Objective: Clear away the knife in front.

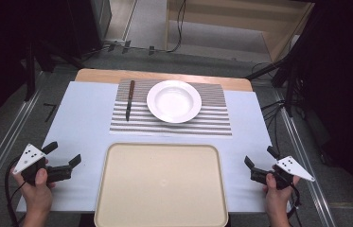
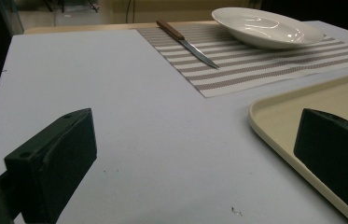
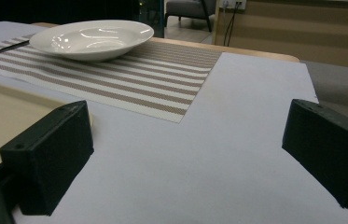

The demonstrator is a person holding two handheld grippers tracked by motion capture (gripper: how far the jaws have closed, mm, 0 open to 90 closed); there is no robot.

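A white deep plate (image 1: 174, 100) (image 2: 267, 27) (image 3: 92, 38) rests on a brown-and-white striped placemat (image 1: 212, 120) (image 2: 265, 63) (image 3: 153, 79) at the far middle of the table. A knife (image 1: 129, 99) (image 2: 186, 43) with a wooden handle lies on the mat left of the plate, blade toward me. A beige tray (image 1: 161, 185) (image 2: 274, 121) sits empty at the near middle. My left gripper (image 1: 63, 154) (image 2: 195, 154) hovers left of the tray, open, with nothing between its jaws. My right gripper (image 1: 260, 157) (image 3: 185, 154) is right of the tray, also open and holding nothing.
A white sheet (image 1: 86, 127) covers the wooden table (image 1: 98, 74). Bare sheet lies on both sides of the tray and mat. Beyond the table are dark stands, cables (image 1: 179, 28) on the floor and a wooden unit (image 1: 240, 19).
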